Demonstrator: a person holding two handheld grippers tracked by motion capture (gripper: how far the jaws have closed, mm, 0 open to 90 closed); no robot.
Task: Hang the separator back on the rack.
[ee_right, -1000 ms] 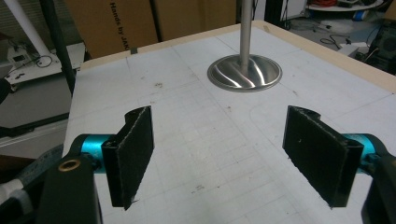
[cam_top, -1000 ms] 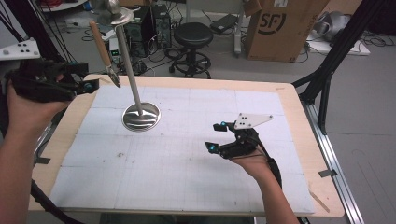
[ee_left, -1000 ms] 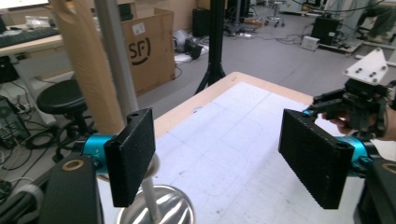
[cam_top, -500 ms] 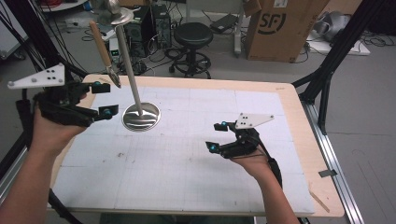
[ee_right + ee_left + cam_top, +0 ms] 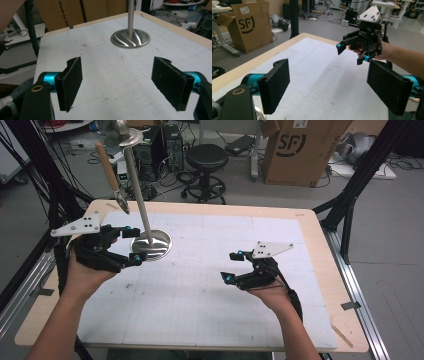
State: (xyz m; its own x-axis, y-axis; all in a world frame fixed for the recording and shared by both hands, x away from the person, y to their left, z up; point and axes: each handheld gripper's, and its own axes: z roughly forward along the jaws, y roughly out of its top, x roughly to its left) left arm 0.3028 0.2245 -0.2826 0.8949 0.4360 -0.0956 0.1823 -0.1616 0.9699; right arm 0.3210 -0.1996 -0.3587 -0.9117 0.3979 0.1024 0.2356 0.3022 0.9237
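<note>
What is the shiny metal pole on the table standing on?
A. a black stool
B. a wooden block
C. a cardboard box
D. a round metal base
D. The pole rises from a round, polished metal base that sits flat on the white table mat, close to the left gripper.

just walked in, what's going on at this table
A person holds a pair of tongs in each hand over a white mat. The left tongs are beside the round base of a metal stand, jaws just opening with nothing between them. A wooden-handled tool hangs by the stand's pole. The right tongs hover open and empty over the mat, apart from the stand.
</note>
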